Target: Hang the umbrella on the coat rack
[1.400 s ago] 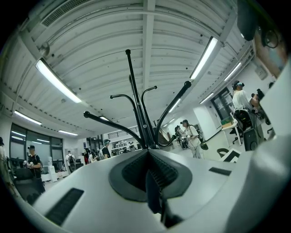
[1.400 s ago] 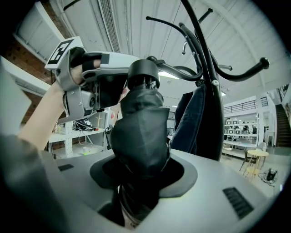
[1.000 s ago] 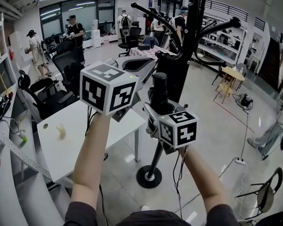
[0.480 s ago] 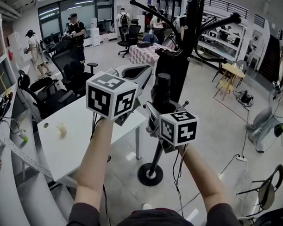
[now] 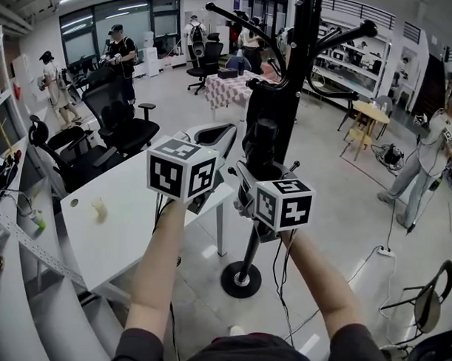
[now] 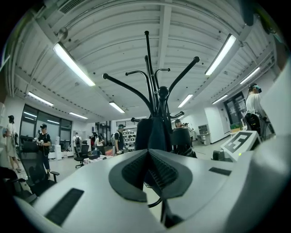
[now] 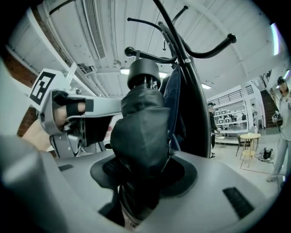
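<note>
Grey floor (image 5: 343, 210), white table (image 5: 128, 217), ofc chairs (image 5: 113, 116), windows (image 5: 105, 24) at back, ceiling strip lights (image 6: 72, 63)

My right gripper (image 5: 260, 179) holds the black folded umbrella (image 5: 262, 140) upright, close against the pole of the coat rack (image 5: 295, 60). My left gripper (image 5: 215, 133) hovers just beside it, level. The white table (image 5: 113, 231) lies below to my left, and the rack's round base (image 5: 241, 280) stands on the floor.

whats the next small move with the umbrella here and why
Probably raise the right gripper slightly, bringing the umbrella up to the nearest hook of the coat rack. Its jaws clamp the folded umbrella upright beside the rack, and the knobbed hook end sits just above the umbrella's cap, nothing hung yet.
</note>
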